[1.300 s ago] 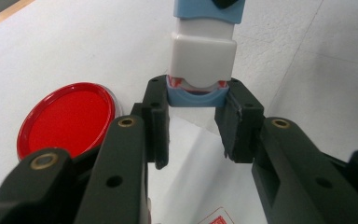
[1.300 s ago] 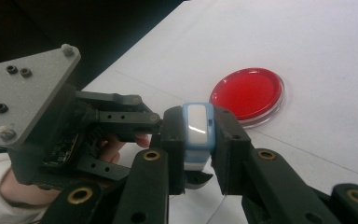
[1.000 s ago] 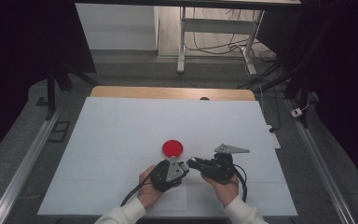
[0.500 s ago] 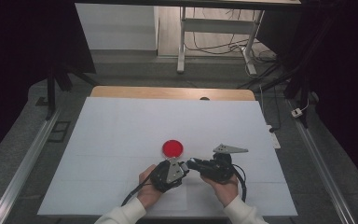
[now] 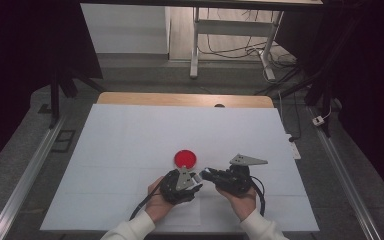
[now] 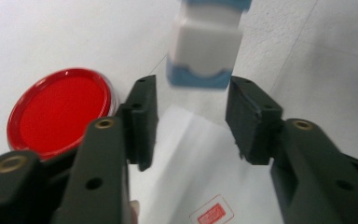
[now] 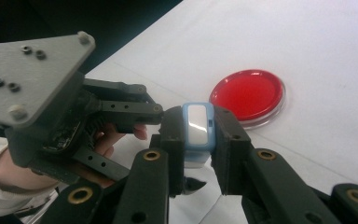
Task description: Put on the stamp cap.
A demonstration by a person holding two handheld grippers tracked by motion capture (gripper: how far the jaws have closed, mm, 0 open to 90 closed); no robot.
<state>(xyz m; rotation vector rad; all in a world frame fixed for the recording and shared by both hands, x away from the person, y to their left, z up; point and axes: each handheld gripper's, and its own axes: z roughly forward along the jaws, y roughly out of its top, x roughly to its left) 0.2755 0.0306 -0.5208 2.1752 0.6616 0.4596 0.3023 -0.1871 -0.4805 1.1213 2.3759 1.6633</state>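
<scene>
Blue-white block point(image 7: 198, 133) clamped in right claw point(image 7: 196, 140); left claw point(image 6: 191, 116) just opened; white table point(image 5: 130, 135), dark room.

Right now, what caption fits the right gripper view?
Right gripper clamps a small blue-and-white block beside the red lid on the white table.

No legible text or labels
</scene>
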